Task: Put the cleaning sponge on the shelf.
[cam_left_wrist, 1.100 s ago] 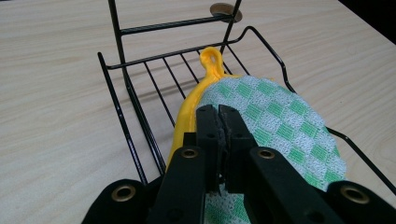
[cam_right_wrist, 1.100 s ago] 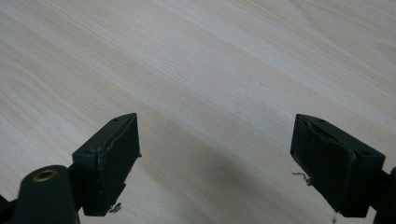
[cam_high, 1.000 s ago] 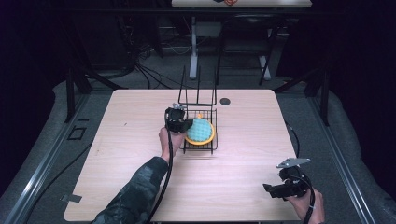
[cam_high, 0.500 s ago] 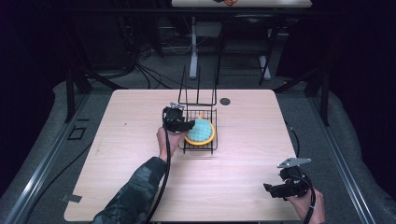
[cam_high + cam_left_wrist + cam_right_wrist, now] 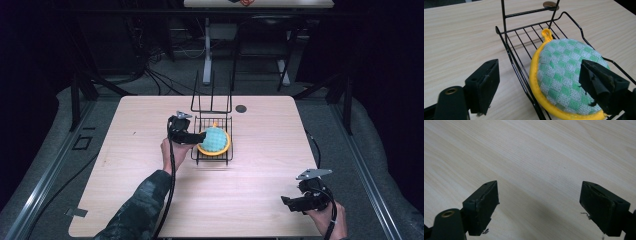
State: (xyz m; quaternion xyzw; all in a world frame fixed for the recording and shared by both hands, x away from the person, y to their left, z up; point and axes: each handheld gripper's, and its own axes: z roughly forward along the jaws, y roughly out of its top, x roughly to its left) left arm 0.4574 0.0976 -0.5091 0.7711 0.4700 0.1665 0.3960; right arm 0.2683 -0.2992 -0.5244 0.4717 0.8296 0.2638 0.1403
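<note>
A round pot holder (image 5: 215, 139), green-and-white checked with a yellow rim and loop, lies in a black wire rack (image 5: 212, 158) at the table's middle. My left gripper (image 5: 196, 136) is at the rack's left side, open. In the left gripper view the pot holder (image 5: 564, 72) lies tilted on the rack's wires (image 5: 524, 37). One jaw stands over the bare table outside the rack and the other over the pot holder's right part, so the left gripper (image 5: 539, 80) straddles the rack's edge. My right gripper (image 5: 287, 202) rests open near the front right corner, and nothing is between the jaws of the right gripper (image 5: 539, 202).
The rack has a tall upright wire back (image 5: 212, 97) on its far side. A small dark round disc (image 5: 241, 108) lies on the wooden table (image 5: 125, 165) behind the rack. Beyond the table stand dark frames, cables and another table's leg.
My left gripper has shifted slightly left and toward the person, beside the rack. The pot holder and the right gripper have stayed put.
</note>
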